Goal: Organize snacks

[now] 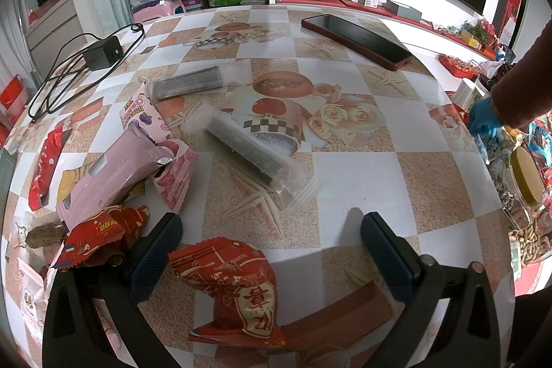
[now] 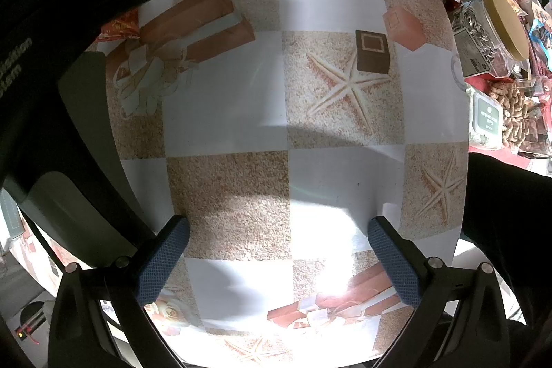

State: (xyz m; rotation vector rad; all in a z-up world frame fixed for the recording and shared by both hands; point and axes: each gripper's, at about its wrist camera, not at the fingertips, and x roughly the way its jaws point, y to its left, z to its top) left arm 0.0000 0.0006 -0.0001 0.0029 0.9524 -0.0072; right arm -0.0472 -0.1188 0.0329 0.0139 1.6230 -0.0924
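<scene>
My left gripper hovers low, jaws spread, red snack packet between them. My right gripper spread over bare tablecloth, pointing down, holding nothing.

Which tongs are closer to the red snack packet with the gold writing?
Left. The left tongs are open right around the red snack packet, which lies between their fingers. The right tongs are open over bare tablecloth, off to its side.

Left wrist view looks low across the table; right wrist view faces down, close above it.
</scene>
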